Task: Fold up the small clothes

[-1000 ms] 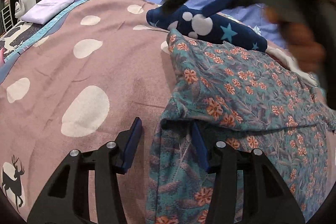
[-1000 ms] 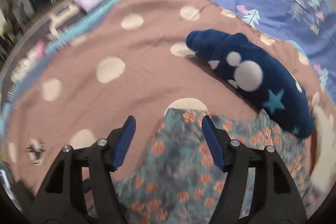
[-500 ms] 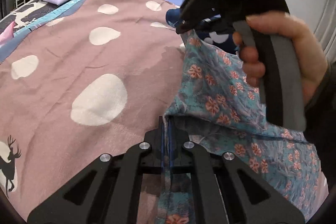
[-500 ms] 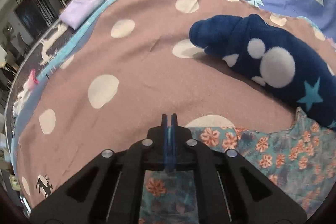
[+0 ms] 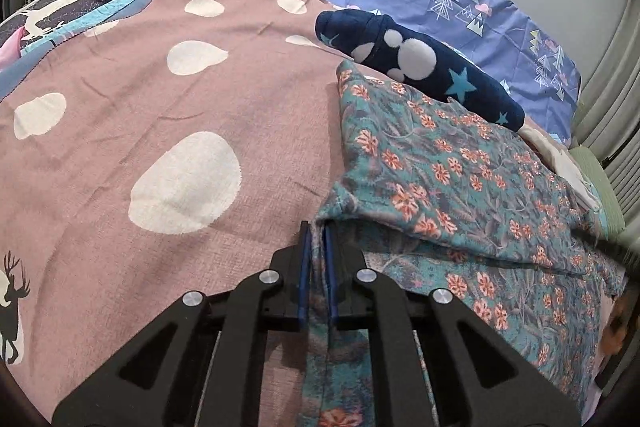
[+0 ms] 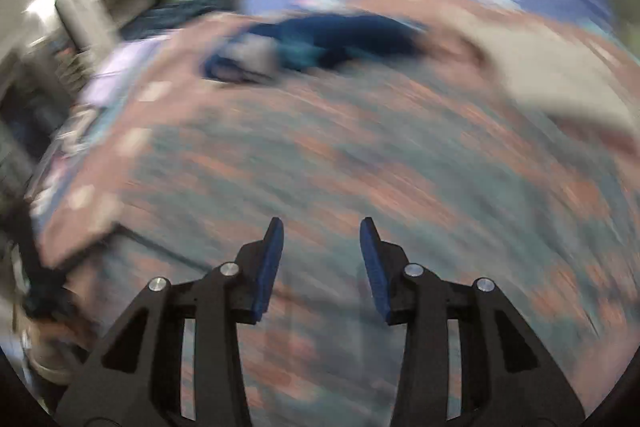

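The floral garment (image 5: 460, 187) lies on the pink spotted blanket (image 5: 180, 107) of the bed, filling the right half of the left wrist view. One fold looks made: an upper layer lies doubled over a lower one, its folded edge running from centre frame toward the right. The rest is still to do, judging by how wide the cloth spreads; it is far from a compact packet.

The left claw (image 5: 318, 267) is pressed nearly together, pinching the garment's near-left corner at lower centre; cloth shows between the blue pads (image 5: 305, 267). Its jaws have closed on that corner within the last second.

The right claw (image 6: 322, 259) stands spread, nothing between its fingers, its jaws having just been opening again. Its view is heavily smeared by motion; floral cloth (image 6: 340, 147) fills most of the frame beneath it, but which edge it is over I cannot tell.

Edges: the garment's left edge runs up the middle of the left view, free and easy to reach. Its far corner touches or sits just beside the navy star-print garment (image 5: 420, 67), upper centre, so a fold toward the top of the frame risks catching it. A pale item (image 5: 568, 163) sits at the right edge. Open room is the bare blanket across the whole left half; a fold carried that way looks unobstructed.
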Demonstrator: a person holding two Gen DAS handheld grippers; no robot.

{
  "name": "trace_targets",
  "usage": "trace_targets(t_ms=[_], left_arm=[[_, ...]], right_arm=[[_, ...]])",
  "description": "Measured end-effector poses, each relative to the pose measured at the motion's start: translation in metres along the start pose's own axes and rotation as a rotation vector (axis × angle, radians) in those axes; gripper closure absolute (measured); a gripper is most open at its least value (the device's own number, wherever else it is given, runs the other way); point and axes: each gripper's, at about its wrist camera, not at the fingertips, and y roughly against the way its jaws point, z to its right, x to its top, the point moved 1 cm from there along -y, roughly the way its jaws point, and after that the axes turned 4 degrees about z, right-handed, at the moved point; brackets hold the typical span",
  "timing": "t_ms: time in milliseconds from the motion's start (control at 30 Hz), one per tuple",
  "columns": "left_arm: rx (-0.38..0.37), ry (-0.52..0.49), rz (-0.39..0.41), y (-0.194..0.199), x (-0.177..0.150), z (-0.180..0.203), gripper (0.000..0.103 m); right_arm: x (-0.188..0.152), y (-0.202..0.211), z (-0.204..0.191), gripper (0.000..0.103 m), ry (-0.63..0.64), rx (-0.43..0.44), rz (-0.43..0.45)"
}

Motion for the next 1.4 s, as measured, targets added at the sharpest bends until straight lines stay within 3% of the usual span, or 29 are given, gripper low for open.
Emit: trace_targets(t_ms=[33,100,200,300,433,500,567,600,633,733,767,900,967,1000,1067,1200,1300,1333,1400], left_arm=[[-0.001,0.0,-0.001,0.0,0.0,-0.001,0.094],[0.005,-0.006,-0.005,-0.002,0.0,-0.001,0.094],[0.023,-0.028,-0.001,0.001,0.002,0.003,0.094],[0.074,-0.083,0.026,0.021,0.005,0.016,0.094],[0.028,-0.219,0.136,0.063,0.016,0.07,0.094],[0.013,-0.262,0.128,0.062,0.018,0.098,0.094],[-0.009,-0.298,0.097,0.047,0.015,0.128,0.094],[-0.021,-0.326,0.076,0.033,0.011,0.144,0.094],[-0.029,-0.35,0.063,0.023,0.006,0.155,0.094],[-0.034,-0.43,-0.016,-0.019,-0.018,0.184,0.085],[-0.028,-0.442,-0.072,-0.038,-0.029,0.187,0.075],[0.033,-0.494,-0.036,-0.04,-0.037,0.195,0.074],[0.025,-0.489,-0.03,-0.038,-0.038,0.193,0.074],[0.014,-0.477,-0.034,-0.037,-0.037,0.19,0.074],[-0.017,-0.446,-0.043,-0.037,-0.035,0.185,0.074],[-0.069,-0.404,-0.053,-0.039,-0.032,0.181,0.068],[-0.089,-0.397,-0.055,-0.041,-0.033,0.182,0.065],[-0.087,-0.399,-0.054,-0.041,-0.034,0.183,0.065],[-0.082,-0.404,-0.054,-0.042,-0.034,0.184,0.065]], right_arm=[[-0.016,-0.002,0.032,0.08,-0.078,-0.068,-0.039],[-0.036,0.002,0.067,0.098,-0.193,0.017,0.037],[-0.047,0.002,0.086,0.101,-0.263,0.131,0.08],[-0.047,0.001,0.082,0.102,-0.268,0.104,0.089],[-0.049,0.004,0.078,0.102,-0.267,0.105,0.104],[-0.051,0.017,0.089,0.094,-0.33,0.142,0.119],[-0.056,0.031,0.101,0.075,-0.383,0.184,0.159],[-0.062,0.048,0.108,0.056,-0.406,0.206,0.19],[-0.068,0.065,0.115,0.048,-0.417,0.198,0.216],[-0.076,0.113,0.152,0.048,-0.431,0.145,0.294],[-0.079,0.13,0.171,0.048,-0.454,0.109,0.325],[-0.107,0.193,0.267,0.048,-0.665,-0.091,0.429],[-0.134,0.211,0.321,0.048,-0.871,-0.169,0.438],[-0.148,0.217,0.342,0.056,-0.968,-0.16,0.46],[-0.161,0.221,0.365,0.056,-1.065,-0.076,0.532],[-0.156,0.219,0.387,0.055,-1.122,-0.066,0.623],[-0.153,0.211,0.398,0.082,-1.231,-0.06,0.663],[-0.15,0.206,0.403,0.091,-1.261,-0.015,0.662],[-0.138,0.195,0.399,0.094,-1.278,0.13,0.654]])
